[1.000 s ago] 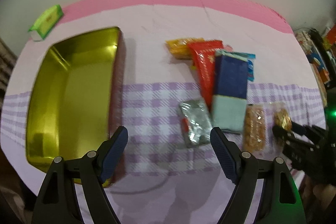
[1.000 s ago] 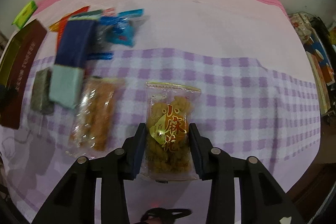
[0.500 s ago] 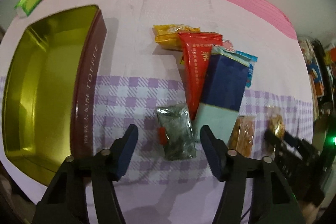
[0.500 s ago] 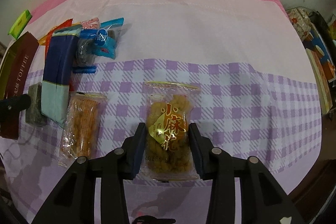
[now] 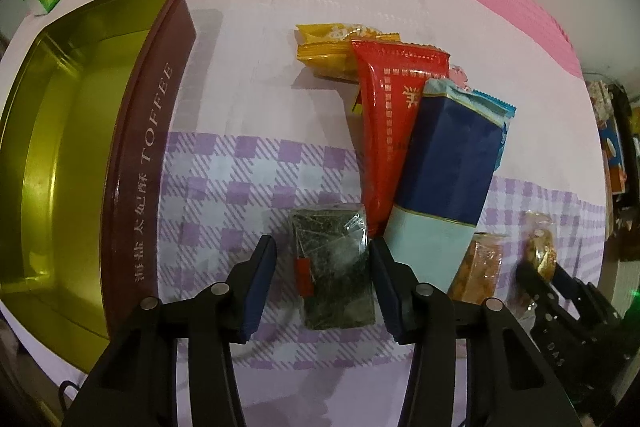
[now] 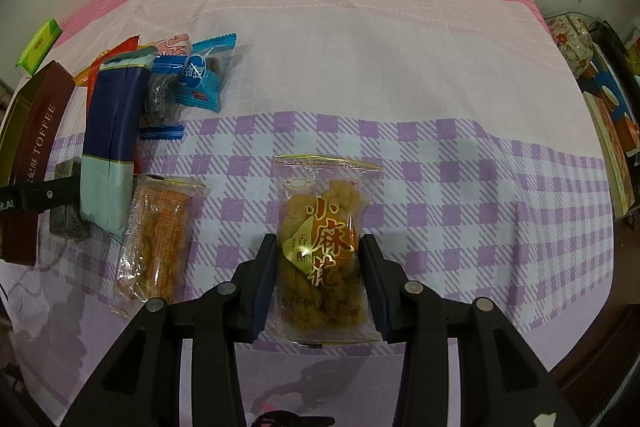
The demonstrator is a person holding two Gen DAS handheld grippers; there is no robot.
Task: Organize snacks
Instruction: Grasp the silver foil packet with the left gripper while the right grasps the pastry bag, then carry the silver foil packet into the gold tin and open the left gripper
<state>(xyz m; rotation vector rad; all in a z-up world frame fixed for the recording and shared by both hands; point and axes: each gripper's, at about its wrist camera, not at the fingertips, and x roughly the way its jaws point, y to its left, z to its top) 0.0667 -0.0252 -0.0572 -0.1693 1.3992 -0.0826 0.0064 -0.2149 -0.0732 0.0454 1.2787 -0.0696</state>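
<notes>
- The left gripper [image 5: 322, 287] is set down over a small dark packet [image 5: 334, 269] in clear wrap, and its jaws are closing; the right pad appears to touch the packet's edge, while a gap is seen at the left pad, so no grip is made yet.
- The packet lies on the checked cloth [image 5: 224, 211] near the front edge of the surface, between the open toffee tin [image 5: 80, 155] and a blue box [image 5: 448, 167].
- It is judged light, soft and crinkly, with slippery film; it is best taken across its short sides, at mid-length.
- The right gripper [image 6: 318, 279] is closed on a clear bag of fried twists [image 6: 322, 243], pinched at both long sides.
- The twists are judged brittle, so a gentle squeeze is called for.
</notes>
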